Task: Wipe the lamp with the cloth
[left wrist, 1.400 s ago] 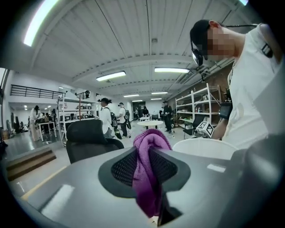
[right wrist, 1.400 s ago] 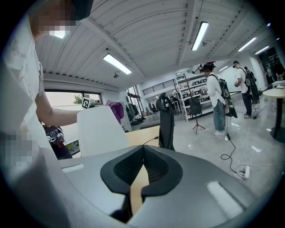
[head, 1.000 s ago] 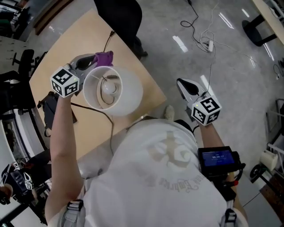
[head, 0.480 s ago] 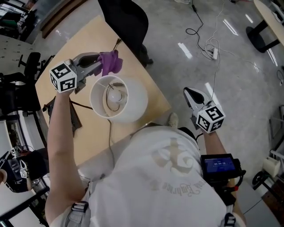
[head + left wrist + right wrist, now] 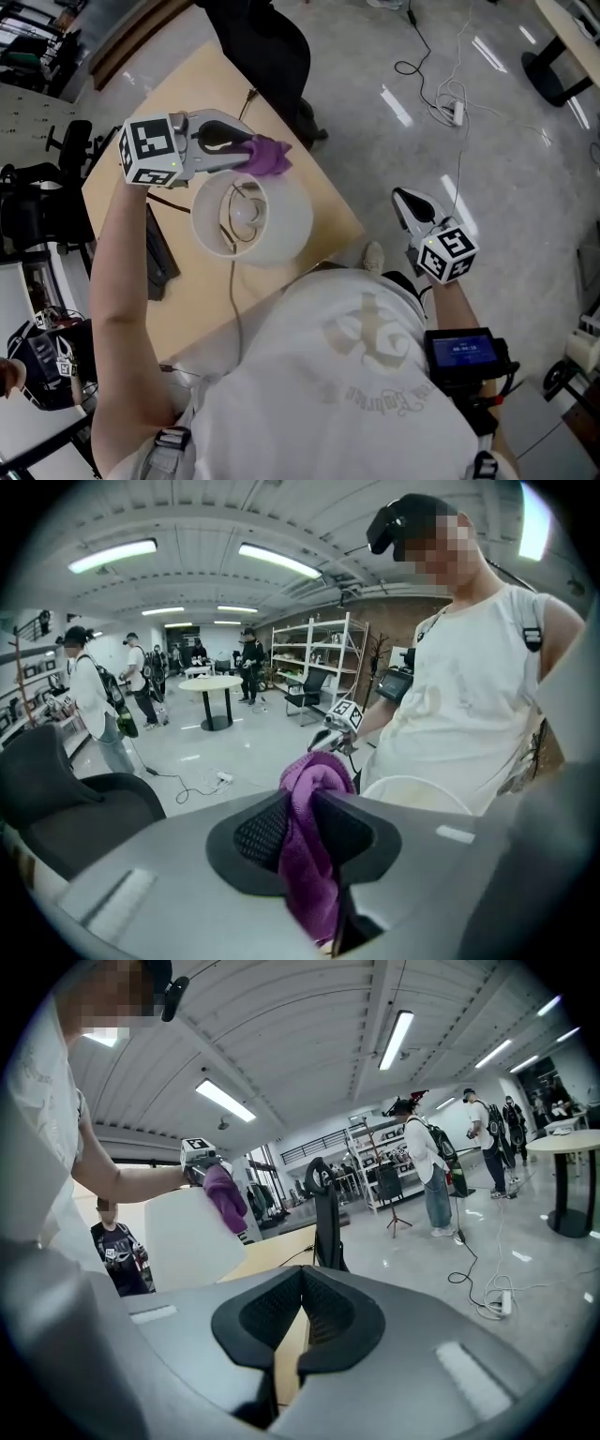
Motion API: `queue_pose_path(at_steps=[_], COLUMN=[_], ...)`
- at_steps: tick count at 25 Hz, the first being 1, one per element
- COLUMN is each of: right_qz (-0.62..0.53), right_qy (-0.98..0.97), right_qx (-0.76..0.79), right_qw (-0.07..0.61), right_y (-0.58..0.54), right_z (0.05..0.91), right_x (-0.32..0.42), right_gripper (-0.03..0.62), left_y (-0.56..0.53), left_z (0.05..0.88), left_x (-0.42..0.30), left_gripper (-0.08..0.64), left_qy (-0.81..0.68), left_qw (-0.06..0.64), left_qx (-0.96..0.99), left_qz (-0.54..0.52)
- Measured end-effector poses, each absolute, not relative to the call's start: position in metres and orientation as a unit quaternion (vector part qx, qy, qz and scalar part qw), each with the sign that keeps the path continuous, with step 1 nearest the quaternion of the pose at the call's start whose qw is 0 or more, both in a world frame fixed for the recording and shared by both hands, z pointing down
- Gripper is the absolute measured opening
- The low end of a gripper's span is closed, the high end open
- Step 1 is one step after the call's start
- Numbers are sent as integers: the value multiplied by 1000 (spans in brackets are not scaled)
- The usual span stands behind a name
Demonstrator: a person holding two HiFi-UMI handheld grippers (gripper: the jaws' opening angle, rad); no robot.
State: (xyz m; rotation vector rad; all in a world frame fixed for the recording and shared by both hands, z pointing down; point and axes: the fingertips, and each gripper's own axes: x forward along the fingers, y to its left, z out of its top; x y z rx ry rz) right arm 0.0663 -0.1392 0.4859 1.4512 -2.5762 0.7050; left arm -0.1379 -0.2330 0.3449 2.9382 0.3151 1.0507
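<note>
The lamp's white shade (image 5: 272,225) stands on the wooden table (image 5: 187,103), its bulb (image 5: 246,210) visible inside from above. My left gripper (image 5: 255,155) is shut on the purple cloth (image 5: 272,157), held at the shade's far rim. In the left gripper view the cloth (image 5: 314,855) bulges out between the pads, with the shade's rim (image 5: 412,789) just beyond. My right gripper (image 5: 410,204) hangs off the table to the right, apart from the lamp, shut with nothing in it. In the right gripper view (image 5: 302,1274) the shade (image 5: 187,1237) and cloth (image 5: 225,1194) lie far left.
A black chair (image 5: 267,42) stands at the table's far edge. A black flat object (image 5: 159,253) lies on the table at left, and the lamp's cord (image 5: 232,286) runs toward me. Cables and a power strip (image 5: 457,111) lie on the floor. Several people stand in the room.
My left gripper has risen and swung right with the cloth, from the shade's left side to its far rim, turning as it went. The right gripper has stayed put.
</note>
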Motion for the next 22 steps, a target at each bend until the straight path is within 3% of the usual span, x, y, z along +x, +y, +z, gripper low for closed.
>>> queue_pose_path(at_steps=[16,22], right_qz=[257,259], right_qy=[-809,-804], right_qx=[526,533], right_qw=[45,38], right_y=[-129,-122], right_z=[507,509], right_x=[104,113], right_gripper=[14,14], left_y=[-272,-267], left_z=[488,459], left_x=[-127,-116], left_gripper=[85,84], left_qy=[184,202], left_qw=[82,62], left_qx=[837,837], left_qz=[509,505])
